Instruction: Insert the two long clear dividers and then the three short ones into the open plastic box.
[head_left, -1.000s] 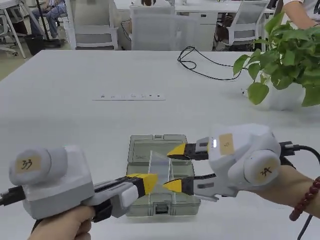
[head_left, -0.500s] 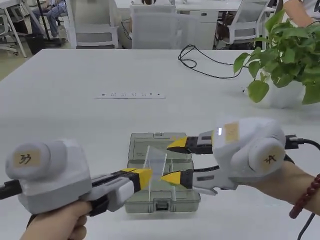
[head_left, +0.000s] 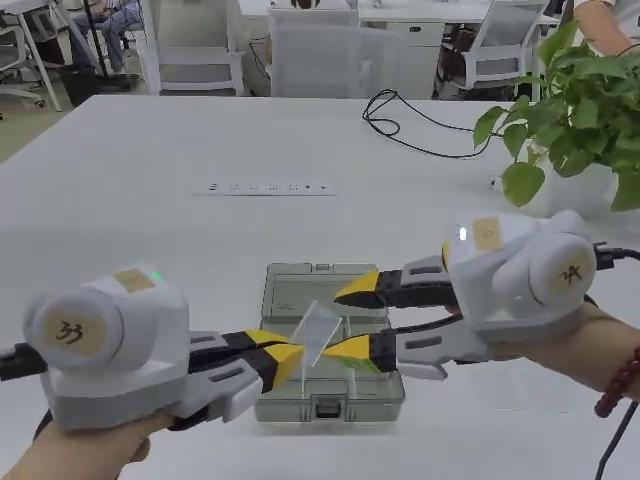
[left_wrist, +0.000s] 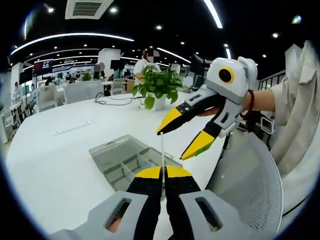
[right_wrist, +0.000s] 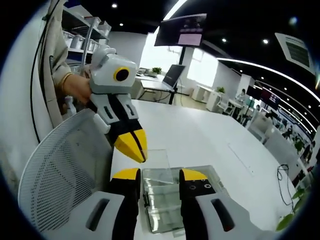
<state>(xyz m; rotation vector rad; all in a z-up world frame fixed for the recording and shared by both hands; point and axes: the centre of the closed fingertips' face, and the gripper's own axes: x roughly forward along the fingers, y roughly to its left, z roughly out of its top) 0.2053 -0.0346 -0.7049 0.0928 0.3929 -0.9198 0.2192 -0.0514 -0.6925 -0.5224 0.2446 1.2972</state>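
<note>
Your white table (head_left: 150, 200) is running back toward a bright office, with grey chairs (head_left: 190, 40) standing at its far edge, a leafy plant (head_left: 580, 90) sitting at the right, a black cable (head_left: 400, 125) looping beside the plant and a flat power strip (head_left: 268, 187) lying mid-table. Close to your edge the grey-clear box (head_left: 350, 405) is lying open, its lid folded back flat, and the left gripper view is showing partitions already crossing its tray (left_wrist: 125, 160). You are holding one clear divider (head_left: 318, 330) tilted in the air just above the box, and it is looking like a thin, glassy rectangular sheet. Your left gripper (head_left: 285, 357) is clenching that sheet by its lower edge, jaws pressed together on it (left_wrist: 162, 172). Your right gripper (head_left: 335, 323) is hovering with its jaws spread wide, reaching in around the sheet's other side; whether a tip is touching it, the views are not making clear.
</note>
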